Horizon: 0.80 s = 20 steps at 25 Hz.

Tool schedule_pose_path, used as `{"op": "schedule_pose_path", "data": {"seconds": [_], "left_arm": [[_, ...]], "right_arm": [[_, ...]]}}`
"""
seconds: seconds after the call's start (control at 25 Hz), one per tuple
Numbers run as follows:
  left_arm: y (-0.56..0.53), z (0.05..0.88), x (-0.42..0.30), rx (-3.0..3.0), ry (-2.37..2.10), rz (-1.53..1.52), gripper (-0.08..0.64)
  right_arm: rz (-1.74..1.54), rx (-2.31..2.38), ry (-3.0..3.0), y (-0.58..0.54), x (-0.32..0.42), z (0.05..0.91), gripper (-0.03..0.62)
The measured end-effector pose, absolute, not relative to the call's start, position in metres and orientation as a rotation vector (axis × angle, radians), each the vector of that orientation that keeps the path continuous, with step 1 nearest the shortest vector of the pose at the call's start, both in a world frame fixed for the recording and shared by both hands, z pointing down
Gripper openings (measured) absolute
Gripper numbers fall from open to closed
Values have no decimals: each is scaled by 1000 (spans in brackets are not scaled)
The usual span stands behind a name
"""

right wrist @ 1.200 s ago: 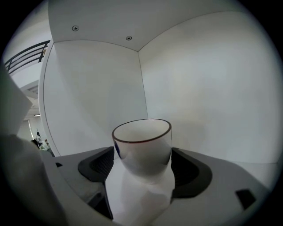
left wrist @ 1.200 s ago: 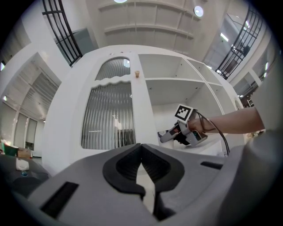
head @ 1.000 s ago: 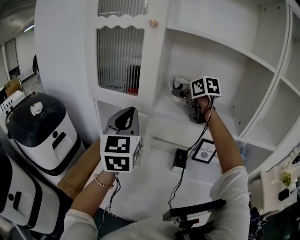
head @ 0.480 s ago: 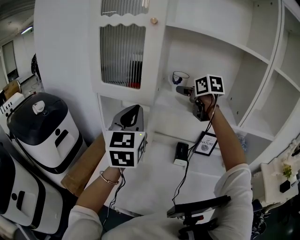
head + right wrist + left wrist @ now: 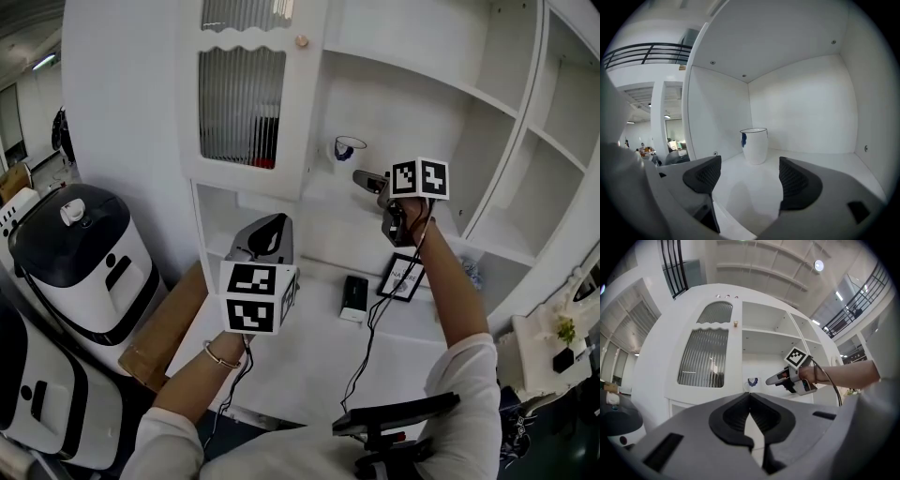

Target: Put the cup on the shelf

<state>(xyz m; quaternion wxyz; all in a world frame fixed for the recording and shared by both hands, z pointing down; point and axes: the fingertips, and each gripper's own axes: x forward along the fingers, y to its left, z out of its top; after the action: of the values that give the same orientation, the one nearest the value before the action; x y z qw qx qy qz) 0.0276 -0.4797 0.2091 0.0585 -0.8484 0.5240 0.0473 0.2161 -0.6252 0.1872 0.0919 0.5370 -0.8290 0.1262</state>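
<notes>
A white cup [image 5: 754, 145] with a blue mark stands upright by the left wall of the white shelf [image 5: 825, 164] compartment. From the head it shows as the cup [image 5: 345, 149] at the back of the shelf [image 5: 323, 202]. My right gripper [image 5: 749, 176] is open with nothing between its jaws, a short way in front of the cup and apart from it. In the head view the right gripper [image 5: 364, 178] points at the cup. My left gripper [image 5: 269, 230] is held lower, in front of the cabinet, shut and holding nothing. The left gripper view also shows the left gripper [image 5: 750, 399] and the cup [image 5: 752, 382].
A cabinet door with ribbed glass [image 5: 239, 103] and a round knob [image 5: 302, 41] is left of the compartment. On the lower shelf lie a framed picture [image 5: 403, 277] and a small black device [image 5: 353, 297]. A white appliance with a black top [image 5: 84, 244] and a cardboard box [image 5: 164, 328] are at the left.
My right gripper has drawn back a little from the cup, which stays standing on the shelf. The left gripper has hardly moved.
</notes>
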Motion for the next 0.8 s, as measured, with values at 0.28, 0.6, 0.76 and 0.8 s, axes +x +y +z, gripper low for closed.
{"op": "schedule_pose_path", "data": {"seconds": [0.28,0.6,0.76,0.8], "left_arm": [[-459,218,29,-2594,1554,142,8],[-435,241,22,-2655,1554,140,8],[-422,252,14,-2676,1551,135,8],[-419,254,13,-2679,1543,135,8]], "right_arm": [[374,1648,-2513,-594,213,183,393],[225,1715,-2581,-553,194,184,393],[161,1755,-2583,-532,183,197,391],[139,1763,-2583,-526,180,201,391]]}}
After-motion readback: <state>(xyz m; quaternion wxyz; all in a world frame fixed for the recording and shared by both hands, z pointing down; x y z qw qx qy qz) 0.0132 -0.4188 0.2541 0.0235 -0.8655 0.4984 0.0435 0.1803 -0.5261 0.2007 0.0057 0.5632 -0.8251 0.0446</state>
